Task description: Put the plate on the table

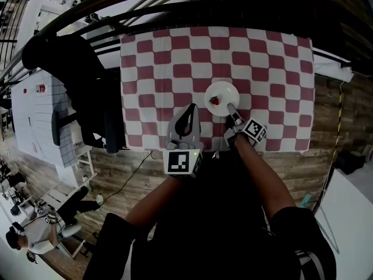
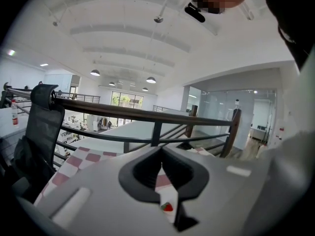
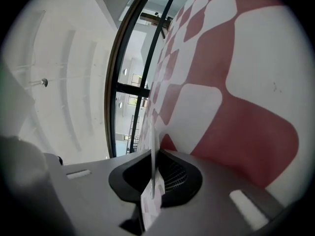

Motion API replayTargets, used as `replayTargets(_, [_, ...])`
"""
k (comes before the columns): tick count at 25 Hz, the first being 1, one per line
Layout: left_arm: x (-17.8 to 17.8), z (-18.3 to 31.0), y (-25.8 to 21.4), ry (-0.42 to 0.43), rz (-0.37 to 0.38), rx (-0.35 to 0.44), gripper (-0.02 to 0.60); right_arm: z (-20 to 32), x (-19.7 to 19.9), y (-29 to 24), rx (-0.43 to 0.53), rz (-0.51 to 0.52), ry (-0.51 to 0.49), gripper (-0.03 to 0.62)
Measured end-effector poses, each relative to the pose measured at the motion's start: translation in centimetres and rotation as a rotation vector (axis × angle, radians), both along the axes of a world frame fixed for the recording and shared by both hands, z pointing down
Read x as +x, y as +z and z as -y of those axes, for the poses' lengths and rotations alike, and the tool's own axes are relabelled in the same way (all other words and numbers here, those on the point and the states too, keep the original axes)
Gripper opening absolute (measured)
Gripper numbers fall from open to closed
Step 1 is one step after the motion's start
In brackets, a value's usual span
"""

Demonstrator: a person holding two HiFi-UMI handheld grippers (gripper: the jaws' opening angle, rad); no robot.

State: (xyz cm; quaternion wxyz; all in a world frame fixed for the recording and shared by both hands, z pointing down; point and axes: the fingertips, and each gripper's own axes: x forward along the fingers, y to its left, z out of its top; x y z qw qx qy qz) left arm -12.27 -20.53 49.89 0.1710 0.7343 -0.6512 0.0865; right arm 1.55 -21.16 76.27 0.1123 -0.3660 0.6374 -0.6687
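A red-and-white checked cloth (image 1: 175,57) covers the table (image 1: 329,66).

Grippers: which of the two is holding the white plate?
The right gripper, clamped on the near rim of the plate. The left gripper sits apart, to the plate's left, holding nothing.

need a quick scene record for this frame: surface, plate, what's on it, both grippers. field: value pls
surface: red-and-white checkered cloth
plate: white, over the cloth near its front edge; whether it rests on the cloth cannot be told
on plate: strawberry
right hand-held gripper: shut on the plate's near rim
left hand-held gripper: jaws together, nothing between them, just left of the plate
task status: plate not yet released
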Motion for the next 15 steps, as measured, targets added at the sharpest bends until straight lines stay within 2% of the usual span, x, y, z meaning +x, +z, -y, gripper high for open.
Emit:
replayTargets(5, [-0.3,-0.1,-0.1,-0.004,0.003,0.011,0.009,-0.2,0.1,0.5,-0.034,-0.011,0.017,0.021])
replayTargets(8, [-0.4,-0.4,0.1,-0.012,0.005,-0.01,0.009,-0.2,0.1,0.8,-0.078,-0.028,0.021,0.018])
replayTargets(12, [-0.5,-0.4,-0.2,-0.001,0.01,0.011,0.009,-0.6,0.5,1.5,-0.12,-0.175,-0.021,0.035])
replayTargets(15, [-0.5,-0.6,-0.5,0.016,0.026,0.021,0.009,-1.1,0.4,1.5,-0.149,-0.272,-0.066,0.098])
